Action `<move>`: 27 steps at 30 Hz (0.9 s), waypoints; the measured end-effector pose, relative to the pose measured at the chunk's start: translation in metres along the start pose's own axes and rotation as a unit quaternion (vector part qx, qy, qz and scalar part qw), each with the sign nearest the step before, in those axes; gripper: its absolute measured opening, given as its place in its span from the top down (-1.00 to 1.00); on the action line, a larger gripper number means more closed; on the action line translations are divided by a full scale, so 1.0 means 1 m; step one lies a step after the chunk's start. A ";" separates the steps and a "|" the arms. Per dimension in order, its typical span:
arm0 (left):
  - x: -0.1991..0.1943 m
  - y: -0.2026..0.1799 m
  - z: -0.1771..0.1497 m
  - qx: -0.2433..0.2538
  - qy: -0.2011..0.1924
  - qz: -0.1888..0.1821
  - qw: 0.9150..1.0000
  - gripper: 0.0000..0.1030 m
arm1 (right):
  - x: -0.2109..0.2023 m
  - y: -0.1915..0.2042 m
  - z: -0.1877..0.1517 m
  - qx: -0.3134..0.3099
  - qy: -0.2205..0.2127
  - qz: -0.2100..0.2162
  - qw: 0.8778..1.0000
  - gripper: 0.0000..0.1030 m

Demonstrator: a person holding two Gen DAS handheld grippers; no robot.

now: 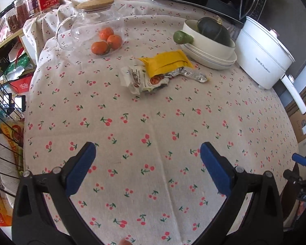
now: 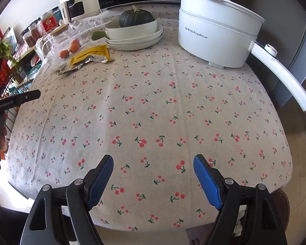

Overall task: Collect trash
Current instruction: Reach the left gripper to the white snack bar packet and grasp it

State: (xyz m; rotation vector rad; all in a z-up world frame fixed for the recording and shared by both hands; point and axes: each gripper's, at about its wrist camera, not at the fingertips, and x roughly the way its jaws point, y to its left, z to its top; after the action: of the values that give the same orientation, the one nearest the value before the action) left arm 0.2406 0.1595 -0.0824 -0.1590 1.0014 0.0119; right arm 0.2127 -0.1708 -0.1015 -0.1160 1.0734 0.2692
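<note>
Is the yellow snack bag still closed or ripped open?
Ripped open. The yellow snack bag has a torn end with crumpled silver foil lining sticking out onto the tablecloth.

cherry-print tablecloth [image 1: 153,122] under wrappers [image 1: 153,75], oranges [image 1: 107,41], plates [image 1: 214,60], cooker [image 1: 263,61]

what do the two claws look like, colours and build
Both match: the left claw and right claw have black plastic frames with silver pivot bolts, and each finger carries a ribbed blue pad. White lettering marks the left one's side.
</note>
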 end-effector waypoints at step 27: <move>0.036 0.021 0.024 -0.089 0.022 -0.103 0.991 0.77 | 0.029 -0.004 -0.002 0.023 0.022 -0.026 0.999 -0.60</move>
State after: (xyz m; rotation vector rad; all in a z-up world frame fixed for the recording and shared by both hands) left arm 0.2783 0.1814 -0.1030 -0.4266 1.0236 -0.0907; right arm 0.2257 -0.1704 -0.1283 -0.1081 1.1184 0.1958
